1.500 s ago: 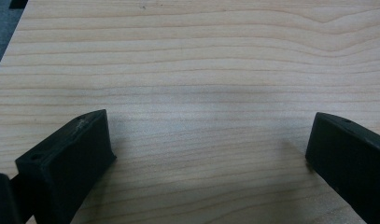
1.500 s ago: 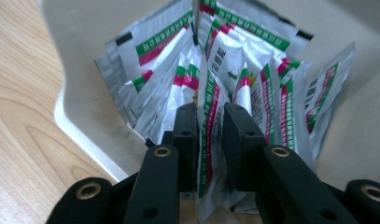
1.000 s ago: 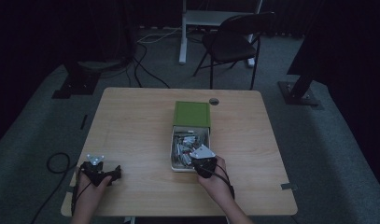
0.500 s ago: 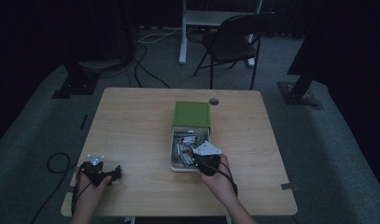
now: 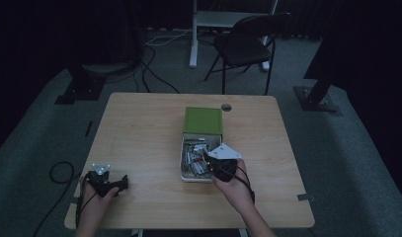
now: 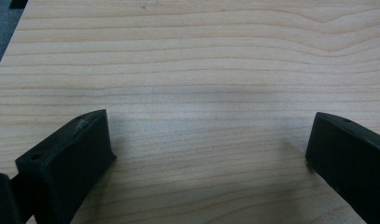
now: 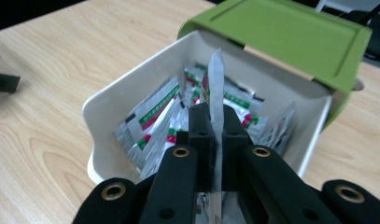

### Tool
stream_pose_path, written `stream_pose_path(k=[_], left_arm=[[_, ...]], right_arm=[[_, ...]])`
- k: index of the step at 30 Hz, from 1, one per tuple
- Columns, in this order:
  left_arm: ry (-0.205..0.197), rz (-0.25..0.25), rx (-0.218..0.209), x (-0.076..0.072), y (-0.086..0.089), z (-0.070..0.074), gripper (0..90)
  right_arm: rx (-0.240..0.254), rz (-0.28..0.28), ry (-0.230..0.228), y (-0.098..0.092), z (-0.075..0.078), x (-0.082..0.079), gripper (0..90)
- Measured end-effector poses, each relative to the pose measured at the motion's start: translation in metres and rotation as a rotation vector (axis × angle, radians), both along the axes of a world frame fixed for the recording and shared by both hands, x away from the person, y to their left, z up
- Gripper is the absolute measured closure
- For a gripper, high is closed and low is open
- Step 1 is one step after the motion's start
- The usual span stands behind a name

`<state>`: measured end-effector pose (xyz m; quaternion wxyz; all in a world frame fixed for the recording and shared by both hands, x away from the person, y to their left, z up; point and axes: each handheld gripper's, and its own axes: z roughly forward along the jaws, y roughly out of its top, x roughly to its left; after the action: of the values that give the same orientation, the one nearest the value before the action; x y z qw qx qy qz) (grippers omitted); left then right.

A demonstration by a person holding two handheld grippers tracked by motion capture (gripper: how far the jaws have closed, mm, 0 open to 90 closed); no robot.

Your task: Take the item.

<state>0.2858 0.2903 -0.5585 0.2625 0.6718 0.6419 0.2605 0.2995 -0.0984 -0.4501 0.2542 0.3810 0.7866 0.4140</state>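
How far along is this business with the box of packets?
Done: the box has its green lid swung open. In hand: the right gripper is shut on one packet, edge-on above the rest. Left: many packets remain inside; the left gripper rests open on the table.

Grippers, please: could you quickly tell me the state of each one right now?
Left gripper: open, nothing between its jaws, over bare table.
Right gripper: shut on a silver sachet, above the white box.
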Motion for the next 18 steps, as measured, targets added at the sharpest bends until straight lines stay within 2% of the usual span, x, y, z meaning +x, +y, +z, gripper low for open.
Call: stream_pose_path(k=[8,18], left_arm=[[-0.001,0.0,0.0,0.0,0.0,0.0,0.9],[-0.001,0.006,-0.001,0.0,0.0,0.0,1.1]], right_arm=[[0.04,-0.026,-0.025,-0.012,0.018,0.004,87.0],[0.079,-0.063,-0.057,-0.03,0.03,0.009,87.0]])
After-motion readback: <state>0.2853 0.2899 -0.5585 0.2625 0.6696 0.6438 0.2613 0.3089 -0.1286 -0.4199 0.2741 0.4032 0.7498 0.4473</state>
